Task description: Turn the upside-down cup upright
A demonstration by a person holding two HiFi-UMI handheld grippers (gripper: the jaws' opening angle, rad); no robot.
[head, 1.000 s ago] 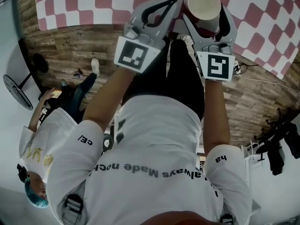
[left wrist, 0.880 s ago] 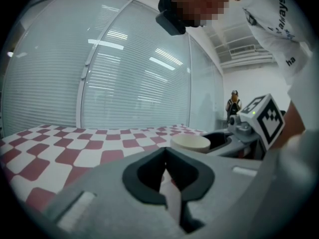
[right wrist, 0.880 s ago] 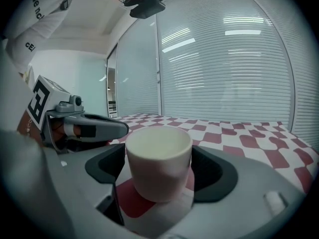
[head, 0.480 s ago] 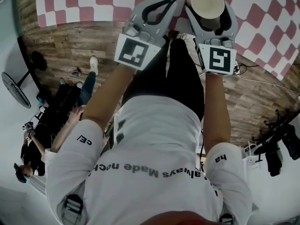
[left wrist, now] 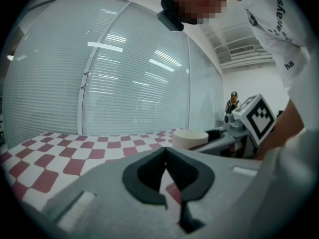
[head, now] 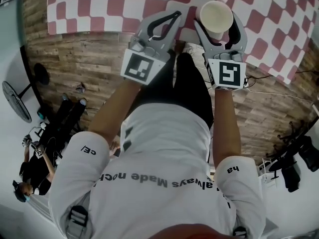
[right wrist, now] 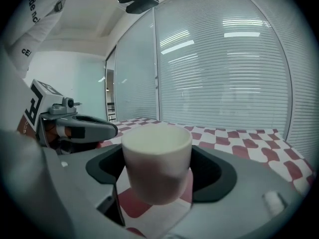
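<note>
A cream cup (head: 216,16) stands wide end up between the jaws of my right gripper (head: 219,28), which is shut on it. It hangs just above the red-and-white checked tablecloth (head: 99,6) near the table's front edge. In the right gripper view the cup (right wrist: 156,156) fills the gap between the dark pads (right wrist: 212,176). To its left, my left gripper (head: 175,15) is shut with nothing in it. Its tips meet over the cloth (left wrist: 165,152), and the cup (left wrist: 189,137) shows to its right.
Below the table's edge lies a wooden floor (head: 75,59). A fan on a stand (head: 15,96) and seated people (head: 35,158) are at the left, and dark equipment (head: 299,158) at the right. Glass walls with blinds (right wrist: 224,73) stand beyond the table.
Both grippers have risen a little together, the right one carrying the cup. More of the checked cloth now shows in the head view. Neither jaw opening has changed.
</note>
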